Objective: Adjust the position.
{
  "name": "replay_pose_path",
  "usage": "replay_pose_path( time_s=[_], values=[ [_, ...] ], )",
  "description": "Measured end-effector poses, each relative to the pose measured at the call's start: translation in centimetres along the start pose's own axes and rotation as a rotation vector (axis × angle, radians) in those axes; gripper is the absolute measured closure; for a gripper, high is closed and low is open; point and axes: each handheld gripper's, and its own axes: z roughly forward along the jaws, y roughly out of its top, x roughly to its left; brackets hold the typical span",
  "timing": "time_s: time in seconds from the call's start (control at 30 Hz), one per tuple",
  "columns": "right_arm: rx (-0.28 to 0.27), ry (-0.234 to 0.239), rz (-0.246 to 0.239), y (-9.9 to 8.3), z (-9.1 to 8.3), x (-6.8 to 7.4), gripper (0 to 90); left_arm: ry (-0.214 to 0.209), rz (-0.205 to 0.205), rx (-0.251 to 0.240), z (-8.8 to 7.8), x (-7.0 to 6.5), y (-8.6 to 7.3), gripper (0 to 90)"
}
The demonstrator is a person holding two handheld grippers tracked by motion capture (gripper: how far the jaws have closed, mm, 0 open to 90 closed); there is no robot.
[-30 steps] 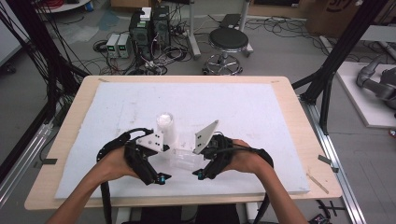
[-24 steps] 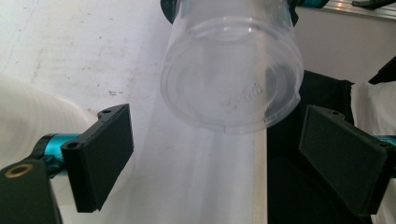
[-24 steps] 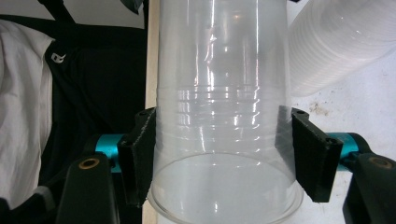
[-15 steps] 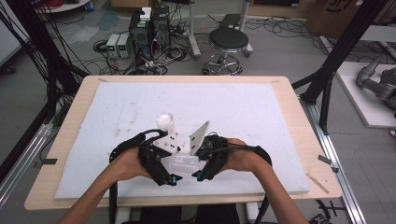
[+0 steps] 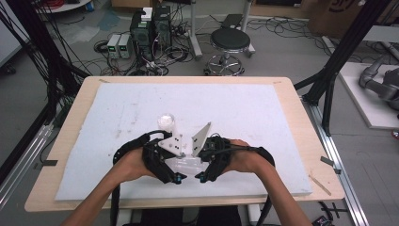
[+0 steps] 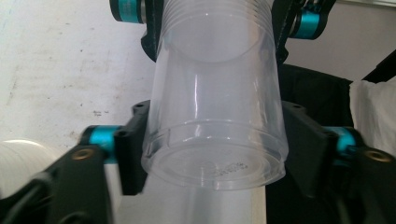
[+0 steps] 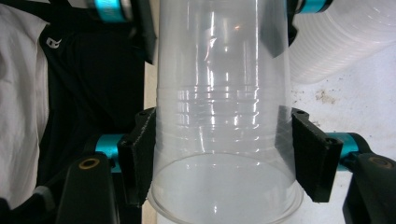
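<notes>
- The table (image 5: 282, 101) carries a white mat, and the work sits at its near middle, just in front of the person.
- A stack of cups (image 5: 166, 123) stands upright on the mat, just beyond the left gripper (image 5: 175, 162).
- One clear cup (image 5: 188, 163) lies level between the two grippers, off the stack; I judge the pulling-apart is under way, with separating or setting it down left to do.
- In the left gripper view the cup (image 6: 217, 116) shows its base end, and the left jaws have just been closing, with their pads now against its sides near the base.
- In the right gripper view the cup (image 7: 224, 126) shows its open rim; the right gripper (image 5: 203, 162) has its jaws clamped on the wall near the rim.
</notes>
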Motion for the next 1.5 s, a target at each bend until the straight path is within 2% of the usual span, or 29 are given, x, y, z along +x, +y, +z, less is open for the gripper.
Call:
replay_pose_path(
  time_s=[0.1, 0.23, 0.3, 0.37, 0.43, 0.47, 0.63, 0.67, 0.7, 0.77, 0.8, 0.83, 0.87, 0.9, 0.93, 1.0, 1.03, 1.07, 1.1, 1.13, 1.17, 1.2, 1.23, 1.27, 1.3, 1.4, 1.43, 1.5],
  values=[
    [0.002, 0.007, -0.001, 0.0, 0.1, 0.0, 32.9, 0.008, 0.004, -0.011, -0.1, 0.1, -0.1, 41.0],
    [-0.004, 0.003, 0.000, -0.1, 0.0, 0.0, 32.9, 0.015, 0.005, -0.015, -0.1, 0.1, -0.1, 41.4],
    [-0.012, 0.007, -0.004, -0.2, 0.1, 0.0, 27.5, 0.013, 0.016, -0.012, -0.1, 0.1, -0.1, 41.4],
    [-0.031, 0.004, 0.005, -0.4, 0.3, -0.1, 13.8, 0.013, 0.014, -0.017, -0.1, 0.0, -0.1, 41.4],
    [-0.035, -0.004, 0.005, -0.5, 0.3, -0.1, 13.5, 0.013, 0.016, -0.016, -0.1, 0.0, -0.1, 41.4],
    [-0.057, -0.025, -0.002, -0.7, 0.3, -0.3, 13.5, 0.014, 0.015, -0.011, -0.1, 0.0, -0.2, 41.4],
    [-0.092, -0.020, 0.006, -1.0, 0.1, -0.2, 13.5, 0.018, 0.004, -0.027, 0.0, 0.0, -0.5, 41.4],
    [-0.137, -0.025, 0.004, -1.2, -0.3, -0.1, 13.5, 0.025, -0.003, -0.056, 0.0, 0.1, -1.0, 41.4],
    [-0.137, -0.025, 0.004, -1.2, -0.3, -0.1, 13.5, 0.025, -0.003, -0.056, 0.0, 0.1, -1.0, 41.4],
    [-0.198, -0.037, 0.006, -1.5, -0.8, 0.0, 13.5, 0.032, -0.022, -0.110, 0.1, 0.1, -1.8, 41.4],
    [-0.264, -0.054, 0.007, -1.9, -1.2, 0.1, 13.5, 0.038, -0.020, -0.153, 0.1, 0.1, -2.7, 41.4],
    [-0.295, -0.063, 0.009, -2.1, -1.5, 0.1, 13.5, 0.038, -0.020, -0.153, 0.1, 0.1, -2.7, 41.4],
    [-0.328, -0.072, 0.015, -2.4, -1.7, 0.2, 13.5, 0.045, -0.029, -0.186, 0.2, 0.0, -3.2, 41.4],
    [-0.328, -0.072, 0.015, -2.4, -1.7, 0.2, 13.5, 0.051, -0.029, -0.197, 0.0, 0.1, -3.6, 41.4],
    [-0.397, -0.084, 0.019, -2.9, -2.1, 0.4, 13.5, 0.064, -0.047, -0.242, 0.0, 0.0, -4.5, 41.4],
    [-0.456, -0.105, 0.037, -3.4, -2.5, 0.5, 13.5, 0.065, -0.049, -0.283, -0.2, 0.0, -5.3, 41.4],
    [-0.456, -0.105, 0.037, -3.4, -2.5, 0.5, 13.5, 0.065, -0.049, -0.283, -0.2, 0.0, -5.3, 41.4],
    [-0.513, -0.113, 0.045, -4.0, -2.7, 0.6, 13.5, 0.063, -0.045, -0.300, -0.3, 0.0, -5.7, 41.4],
    [-0.513, -0.113, 0.045, -4.0, -2.7, 0.6, 13.5, 0.063, -0.047, -0.326, -0.4, 0.0, -6.0, 41.4],
    [-0.566, -0.119, 0.060, -4.5, -2.8, 0.7, 13.5, 0.065, -0.046, -0.347, -0.5, 0.0, -6.3, 41.4],
    [-0.566, -0.119, 0.060, -4.5, -2.8, 0.7, 13.5, 0.061, -0.048, -0.369, -0.6, 0.0, -6.6, 41.4],
    [-0.604, -0.116, 0.069, -4.9, -2.9, 0.8, 13.5, 0.058, -0.051, -0.413, -0.7, 0.0, -7.1, 41.4],
    [-0.614, -0.115, 0.074, -5.1, -2.8, 0.8, 13.5, 0.058, -0.051, -0.413, -0.7, 0.0, -7.1, 41.5],
    [-0.620, -0.115, 0.074, -5.2, -2.8, 0.8, 13.5, 0.050, -0.058, -0.456, -0.7, 0.0, -7.5, 41.4],
    [-0.625, -0.116, 0.078, -5.4, -2.7, 0.9, 13.5, 0.050, -0.058, -0.456, -0.7, 0.0, -7.5, 41.5],
    [-0.655, -0.113, 0.086, -5.9, -2.5, 1.0, 13.5, 0.030, -0.077, -0.530, -0.8, 0.2, -8.1, 41.5],
    [-0.655, -0.113, 0.086, -5.9, -2.5, 1.0, 13.5, 0.030, -0.077, -0.530, -0.8, 0.2, -8.1, 41.5],
    [-0.688, -0.105, 0.100, -6.4, -2.2, 1.0, 13.5, 0.026, -0.082, -0.592, -0.9, 0.2, -8.4, 41.5]
  ],
)
